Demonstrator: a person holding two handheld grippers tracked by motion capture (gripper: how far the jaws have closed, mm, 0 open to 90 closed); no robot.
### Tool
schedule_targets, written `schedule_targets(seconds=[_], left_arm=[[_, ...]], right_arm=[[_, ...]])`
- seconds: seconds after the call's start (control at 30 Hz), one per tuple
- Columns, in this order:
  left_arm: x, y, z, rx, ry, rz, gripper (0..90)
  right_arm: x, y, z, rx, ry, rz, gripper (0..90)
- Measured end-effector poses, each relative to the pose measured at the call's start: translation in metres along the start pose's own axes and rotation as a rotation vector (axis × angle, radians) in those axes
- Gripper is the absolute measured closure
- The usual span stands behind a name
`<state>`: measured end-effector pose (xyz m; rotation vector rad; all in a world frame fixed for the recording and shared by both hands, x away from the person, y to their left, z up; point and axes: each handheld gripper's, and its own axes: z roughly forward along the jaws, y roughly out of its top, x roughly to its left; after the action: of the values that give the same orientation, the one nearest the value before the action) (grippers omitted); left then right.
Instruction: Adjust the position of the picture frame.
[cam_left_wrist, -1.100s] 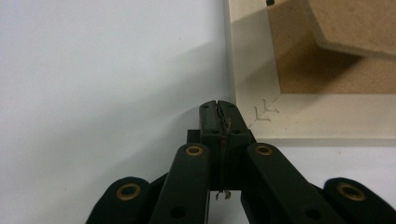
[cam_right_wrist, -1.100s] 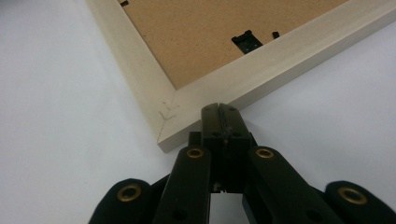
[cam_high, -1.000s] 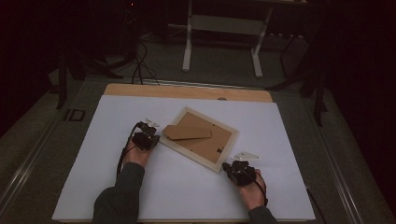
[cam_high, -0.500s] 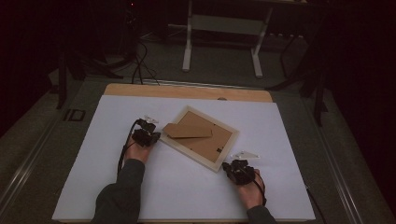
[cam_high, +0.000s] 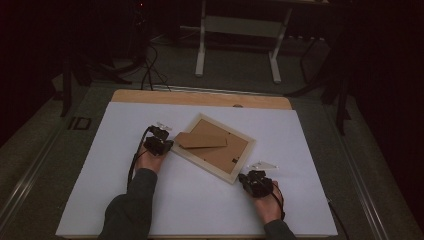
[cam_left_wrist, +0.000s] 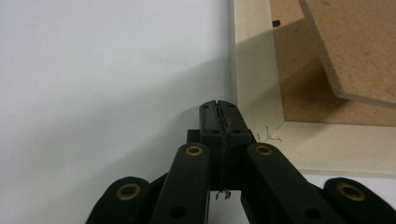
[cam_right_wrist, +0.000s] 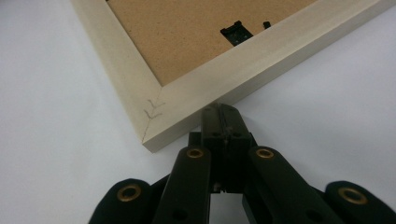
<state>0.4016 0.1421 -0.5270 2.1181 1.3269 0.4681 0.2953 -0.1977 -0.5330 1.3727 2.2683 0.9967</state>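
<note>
A pale wooden picture frame (cam_high: 239, 167) lies face down and askew on the white sheet, its brown backing (cam_high: 220, 155) up and a brown stand flap (cam_high: 202, 141) across it. My left gripper (cam_high: 167, 145) is shut, with its tips at the frame's left corner. In the left gripper view the closed tips (cam_left_wrist: 218, 105) sit right by the frame's edge (cam_left_wrist: 254, 88), under the raised flap (cam_left_wrist: 355, 46). My right gripper (cam_high: 246, 178) is shut too. Its tips (cam_right_wrist: 219, 108) touch the frame's side (cam_right_wrist: 261, 60) near the lower corner. Nothing is held between either pair of jaws.
The white sheet (cam_high: 200, 210) covers most of the table, and a bare wooden strip (cam_high: 200, 97) runs along its far edge. A small black clip (cam_right_wrist: 236, 32) sits on the frame's backing. Beyond the table stand a white leg frame (cam_high: 240, 30) and floor cables (cam_high: 150, 70).
My left gripper has edged slightly up and right toward the frame's corner. The right gripper and the frame look unmoved.
</note>
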Motion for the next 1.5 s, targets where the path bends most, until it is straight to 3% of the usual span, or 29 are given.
schedule_targets(seconds=[0.07, 0.53, 0.87, 1.1, 1.33, 1.5], left_arm=[[-0.001, -0.001, -0.002, 0.006, 0.005, 0.008, 90.0], [-0.011, -0.013, -0.013, 0.027, 0.023, -0.046, 90.0], [-0.021, -0.023, -0.023, 0.056, 0.035, -0.002, 90.0], [-0.019, -0.026, -0.023, 0.03, 0.021, 0.007, 90.0], [-0.014, -0.018, -0.016, -0.001, -0.006, -0.036, 90.0], [-0.013, -0.017, -0.014, 0.005, -0.019, -0.061, 90.0]], right_arm=[[-0.001, 0.001, 0.0, 0.001, -0.006, 0.005, 90.0], [-0.011, 0.004, 0.002, 0.004, -0.003, 0.03, 90.0], [-0.019, 0.007, 0.003, 0.006, -0.02, 0.023, 90.0], [-0.022, 0.008, 0.003, 0.013, -0.007, 0.001, 90.0], [-0.025, 0.011, 0.006, 0.006, -0.012, 0.02, 90.0], [-0.03, 0.015, 0.01, 0.005, -0.02, 0.046, 90.0]])
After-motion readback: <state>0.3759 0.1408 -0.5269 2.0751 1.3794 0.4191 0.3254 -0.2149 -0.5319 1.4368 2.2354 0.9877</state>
